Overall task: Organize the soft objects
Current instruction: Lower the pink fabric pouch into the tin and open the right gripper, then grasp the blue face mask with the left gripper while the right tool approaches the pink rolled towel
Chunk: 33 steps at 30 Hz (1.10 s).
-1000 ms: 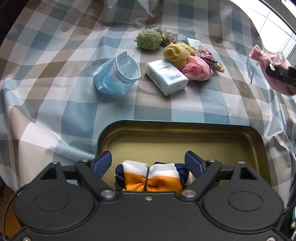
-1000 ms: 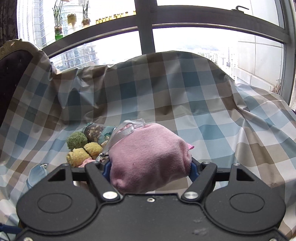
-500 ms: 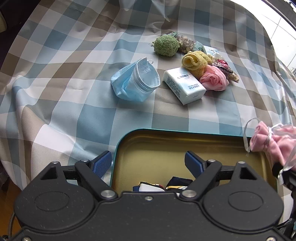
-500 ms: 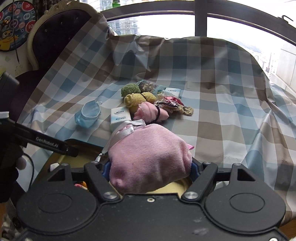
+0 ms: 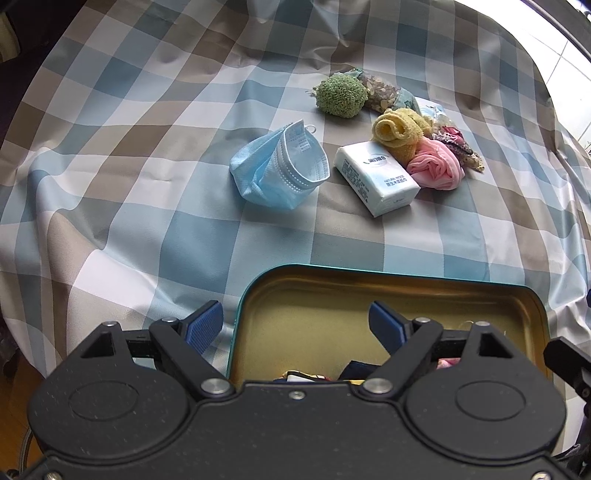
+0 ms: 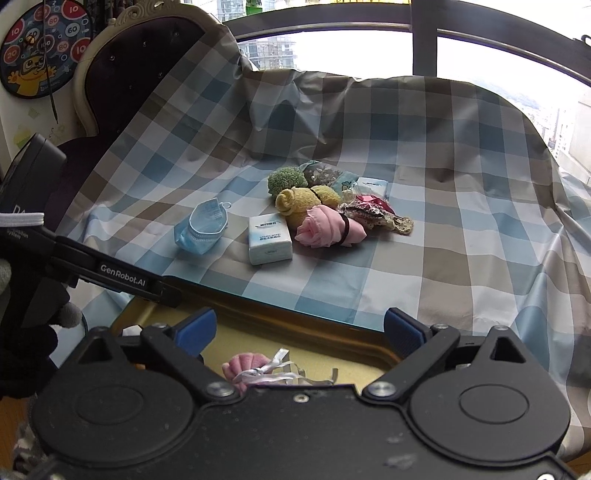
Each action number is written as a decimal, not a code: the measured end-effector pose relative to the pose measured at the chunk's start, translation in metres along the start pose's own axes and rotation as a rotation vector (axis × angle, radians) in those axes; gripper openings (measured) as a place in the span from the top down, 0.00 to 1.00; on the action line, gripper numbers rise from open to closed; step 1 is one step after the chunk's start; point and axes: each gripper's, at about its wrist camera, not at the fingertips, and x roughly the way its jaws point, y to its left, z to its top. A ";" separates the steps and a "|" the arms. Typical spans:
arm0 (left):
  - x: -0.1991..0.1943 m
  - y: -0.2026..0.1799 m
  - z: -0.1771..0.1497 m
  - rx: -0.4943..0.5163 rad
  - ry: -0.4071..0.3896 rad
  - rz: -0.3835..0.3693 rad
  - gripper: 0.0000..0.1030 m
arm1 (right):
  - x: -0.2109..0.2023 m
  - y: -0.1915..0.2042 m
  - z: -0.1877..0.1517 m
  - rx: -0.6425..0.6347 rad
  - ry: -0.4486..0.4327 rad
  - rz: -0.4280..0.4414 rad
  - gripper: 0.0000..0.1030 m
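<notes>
A teal tin tray (image 5: 369,280) with a gold inside lies at the near edge of the checked cloth; its far rim shows in the right wrist view (image 6: 295,317). My left gripper (image 5: 295,323) is open and empty over the tray's left end. A folded orange-white-navy cloth (image 5: 306,376) lies in the tray just below it. My right gripper (image 6: 299,330) is open over the tray, and the pink pouch with a white ribbon (image 6: 247,365) lies in the tray beneath it. On the cloth lie a blue face mask (image 5: 280,170), a tissue pack (image 5: 376,177), a yellow roll (image 5: 399,129), a pink roll (image 5: 436,166) and a green ball (image 5: 341,96).
A patterned sachet (image 5: 380,88) and lace bits (image 5: 458,144) lie behind the pile. The cloth drapes up over a dark chair back (image 6: 140,70) at the left. A window rail (image 6: 424,29) runs behind. The left gripper's body (image 6: 92,269) crosses the right wrist view.
My right gripper came down over the tray, opened and let go of the pink pouch, which now lies in the tray. My left gripper drew back from the folded cloth and shifted left.
</notes>
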 end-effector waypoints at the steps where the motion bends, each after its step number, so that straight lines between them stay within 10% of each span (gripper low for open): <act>1: 0.000 0.000 0.001 -0.001 0.001 0.000 0.20 | 0.001 -0.001 0.001 0.004 -0.002 -0.001 0.03; 33: 0.051 0.026 0.079 0.041 -0.084 0.058 0.19 | 0.062 -0.034 0.042 0.220 -0.020 -0.004 0.00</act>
